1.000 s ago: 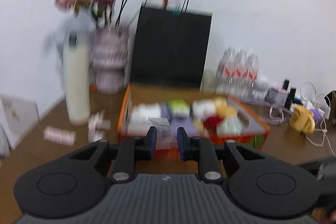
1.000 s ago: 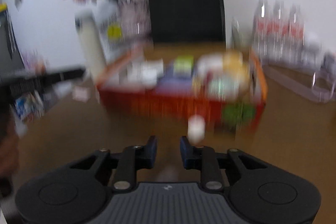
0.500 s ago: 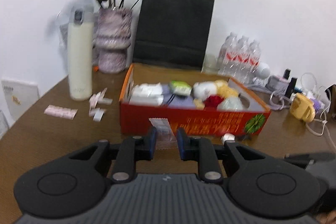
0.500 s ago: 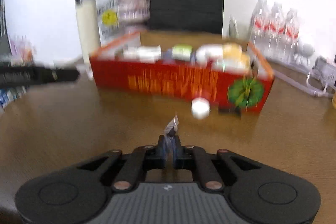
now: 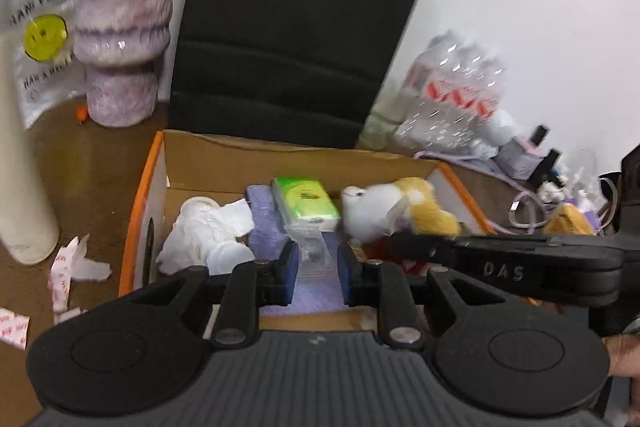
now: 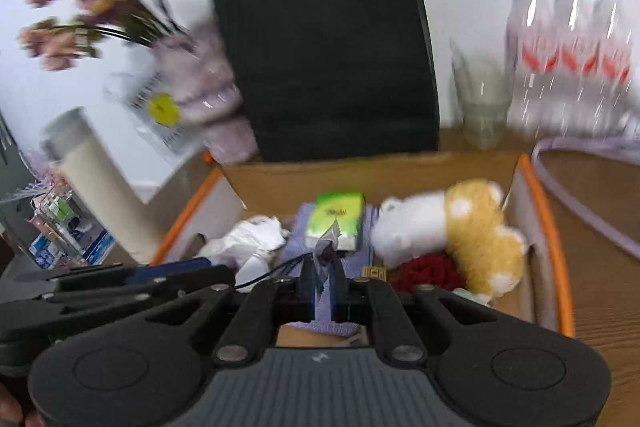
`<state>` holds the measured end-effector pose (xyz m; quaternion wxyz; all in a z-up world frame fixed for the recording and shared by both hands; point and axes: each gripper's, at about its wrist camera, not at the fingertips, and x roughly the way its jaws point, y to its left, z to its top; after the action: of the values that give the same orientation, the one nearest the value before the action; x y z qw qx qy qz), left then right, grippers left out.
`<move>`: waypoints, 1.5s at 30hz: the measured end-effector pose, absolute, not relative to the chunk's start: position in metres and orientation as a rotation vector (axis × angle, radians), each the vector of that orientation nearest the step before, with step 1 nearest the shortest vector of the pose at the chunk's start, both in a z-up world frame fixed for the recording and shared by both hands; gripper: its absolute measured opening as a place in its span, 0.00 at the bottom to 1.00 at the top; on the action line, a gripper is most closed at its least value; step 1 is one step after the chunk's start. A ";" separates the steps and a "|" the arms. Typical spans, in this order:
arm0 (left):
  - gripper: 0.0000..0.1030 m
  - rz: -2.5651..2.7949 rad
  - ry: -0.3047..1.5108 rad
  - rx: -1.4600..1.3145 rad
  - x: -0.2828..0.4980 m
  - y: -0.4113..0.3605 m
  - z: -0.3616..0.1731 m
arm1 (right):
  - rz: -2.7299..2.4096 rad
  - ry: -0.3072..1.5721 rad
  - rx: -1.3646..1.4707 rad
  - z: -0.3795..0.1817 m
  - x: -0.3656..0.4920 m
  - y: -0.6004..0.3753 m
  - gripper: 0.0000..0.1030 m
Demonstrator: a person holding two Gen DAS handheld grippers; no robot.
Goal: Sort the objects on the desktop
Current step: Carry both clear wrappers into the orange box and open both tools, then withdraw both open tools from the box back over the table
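An orange cardboard box [image 5: 140, 211] [image 6: 552, 239] holds crumpled white paper [image 5: 208, 227], a green tissue pack [image 5: 306, 203] [image 6: 338, 217], a purple cloth and a white-and-yellow plush toy [image 5: 400, 207] [image 6: 456, 227]. My left gripper [image 5: 314, 267] hovers over the box, shut on a small clear plastic packet [image 5: 314, 251]. My right gripper [image 6: 325, 279] is also over the box, shut on a small silvery wrapper scrap [image 6: 326, 243]. The right gripper's arm crosses the left wrist view at the right.
A black paper bag [image 5: 296, 27] stands behind the box. A purple vase [image 5: 120, 43] and a tall white bottle [image 5: 20, 155] stand left. Water bottles [image 5: 452, 95], a glass [image 6: 482, 103] and cables lie right. Paper scraps [image 5: 68, 275] lie on the brown table.
Both grippers have risen from the table in front of the box to above its inside. The right one carries the wrapper scrap, the left one the clear packet.
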<state>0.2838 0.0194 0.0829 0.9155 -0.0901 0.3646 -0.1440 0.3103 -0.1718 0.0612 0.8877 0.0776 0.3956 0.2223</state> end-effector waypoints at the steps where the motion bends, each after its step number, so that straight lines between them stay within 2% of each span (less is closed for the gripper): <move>1: 0.21 -0.287 0.755 -0.182 0.292 0.021 0.080 | 0.465 0.873 0.185 0.054 0.324 -0.170 0.06; 5: 0.21 -0.247 0.824 -0.125 0.322 0.022 0.068 | 0.458 0.978 0.218 0.035 0.353 -0.160 0.07; 8: 0.23 -0.266 0.846 -0.081 0.321 0.021 0.062 | 0.461 1.017 0.168 0.025 0.358 -0.148 0.15; 10: 0.40 -0.278 0.831 -0.045 0.317 0.020 0.064 | 0.457 1.049 0.159 0.023 0.359 -0.145 0.18; 11: 0.50 -0.273 0.812 -0.037 0.314 0.022 0.067 | 0.451 1.057 0.147 0.024 0.359 -0.144 0.23; 12: 0.54 -0.276 0.796 -0.047 0.312 0.024 0.072 | 0.431 1.058 0.140 0.027 0.359 -0.145 0.30; 16: 0.60 -0.268 0.777 -0.100 0.303 0.036 0.099 | 0.419 1.021 0.162 0.053 0.352 -0.157 0.38; 19: 0.84 -0.219 0.780 -0.093 0.293 0.040 0.117 | 0.390 0.994 0.133 0.079 0.346 -0.161 0.56; 20: 0.98 -0.181 0.789 -0.080 0.289 0.040 0.122 | 0.372 0.993 0.106 0.088 0.342 -0.161 0.61; 21: 1.00 -0.125 0.800 -0.059 0.284 0.040 0.126 | 0.353 0.995 0.073 0.095 0.337 -0.161 0.67; 24: 1.00 -0.045 0.852 0.013 0.271 0.037 0.131 | 0.314 1.031 -0.058 0.112 0.318 -0.157 0.86; 31: 1.00 0.005 0.888 0.056 0.233 0.027 0.144 | 0.231 1.027 -0.123 0.134 0.280 -0.173 0.87; 36: 1.00 0.046 0.739 0.070 0.196 0.019 0.160 | 0.213 0.968 -0.105 0.148 0.252 -0.189 0.88; 38: 1.00 0.061 0.638 0.064 0.178 0.015 0.165 | 0.228 0.899 -0.060 0.153 0.236 -0.196 0.88; 41: 1.00 0.052 0.472 0.074 0.147 0.008 0.166 | 0.232 0.656 0.010 0.162 0.199 -0.209 0.89; 43: 1.00 0.030 0.407 0.074 0.132 0.006 0.166 | 0.245 0.498 0.025 0.163 0.173 -0.216 0.93; 45: 1.00 0.019 0.364 0.058 0.121 0.004 0.169 | 0.265 0.436 0.039 0.160 0.160 -0.220 0.93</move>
<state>0.1215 0.0039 0.1685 0.9830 0.0289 0.1811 0.0093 0.1596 -0.2200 0.1603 0.9674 0.0195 0.2157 0.1312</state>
